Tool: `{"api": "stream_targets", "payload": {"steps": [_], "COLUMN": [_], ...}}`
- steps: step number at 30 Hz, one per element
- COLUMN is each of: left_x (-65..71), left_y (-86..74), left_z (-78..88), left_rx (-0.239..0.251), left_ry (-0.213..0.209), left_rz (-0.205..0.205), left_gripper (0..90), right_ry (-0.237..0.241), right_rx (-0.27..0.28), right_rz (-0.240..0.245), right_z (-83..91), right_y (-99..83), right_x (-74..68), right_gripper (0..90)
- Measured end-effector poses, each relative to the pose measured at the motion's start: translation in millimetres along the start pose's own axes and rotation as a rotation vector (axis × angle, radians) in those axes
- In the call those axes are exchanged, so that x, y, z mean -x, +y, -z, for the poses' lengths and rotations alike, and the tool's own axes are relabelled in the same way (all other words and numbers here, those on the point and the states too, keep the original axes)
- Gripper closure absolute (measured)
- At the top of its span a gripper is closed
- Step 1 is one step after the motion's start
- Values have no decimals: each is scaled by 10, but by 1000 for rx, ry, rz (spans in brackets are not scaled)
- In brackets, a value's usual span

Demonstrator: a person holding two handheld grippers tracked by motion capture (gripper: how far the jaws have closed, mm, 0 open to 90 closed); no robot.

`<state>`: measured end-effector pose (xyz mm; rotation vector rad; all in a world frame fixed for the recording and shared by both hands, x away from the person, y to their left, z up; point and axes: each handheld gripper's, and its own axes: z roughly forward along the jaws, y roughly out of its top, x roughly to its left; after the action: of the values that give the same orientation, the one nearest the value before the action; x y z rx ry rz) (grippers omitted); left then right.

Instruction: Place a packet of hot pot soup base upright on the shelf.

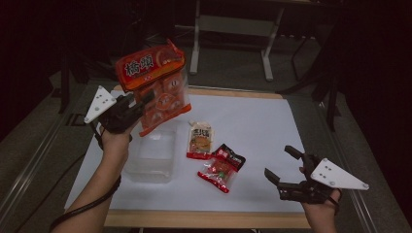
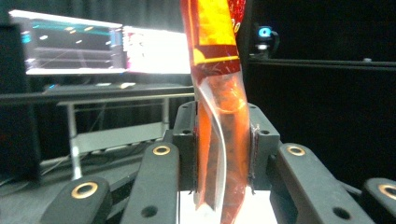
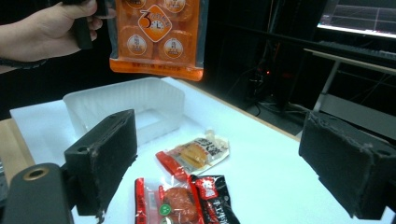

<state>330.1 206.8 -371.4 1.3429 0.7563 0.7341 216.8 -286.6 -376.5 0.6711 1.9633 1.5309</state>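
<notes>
Left tool (image 1: 138, 104) pinches the orange snack bag (image 1: 153, 82) by its edge, dangling it just above the clear tray (image 1: 153, 158), lined up for a drop, I'd say. Right tool (image 1: 284, 167) hovers spread wide, two small packets (image 1: 216, 158) lying ahead of it on the tabletop (image 1: 262, 126).

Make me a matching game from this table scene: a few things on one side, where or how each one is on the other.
Things:
1. orange bag
2. clear tub
3. red packet
4. right gripper

States:
A. open, holding nothing
B. lying flat on the white sheet
C. pinched in the left gripper, up in the air
D. standing empty under the bag

Pairs: 1-C, 2-D, 3-B, 4-A
</notes>
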Motion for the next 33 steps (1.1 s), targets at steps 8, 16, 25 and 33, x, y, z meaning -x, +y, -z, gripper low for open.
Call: {"api": "stream_targets", "payload": {"steps": [8, 16, 25, 33], "left_x": [-212, -281, -267, -242], "left_y": [-346, -548, -659, -739], "left_z": [77, 79, -56, -141], "left_rx": [-44, -109, -190, -240], "left_ry": [111, 162, 144, 130], "left_rz": [39, 66, 54, 36], "left_gripper": [716, 716, 716, 715], "right_ry": [18, 30, 33, 36], "right_rx": [-26, -31, -31, -27], "right_rz": [10, 14, 14, 23], "right_z": [-75, -103, -84, -63], "right_y": [-60, -86, -104, -117], "right_x": [-15, -11, 1, 12], "right_gripper": [115, 115, 116, 128]}}
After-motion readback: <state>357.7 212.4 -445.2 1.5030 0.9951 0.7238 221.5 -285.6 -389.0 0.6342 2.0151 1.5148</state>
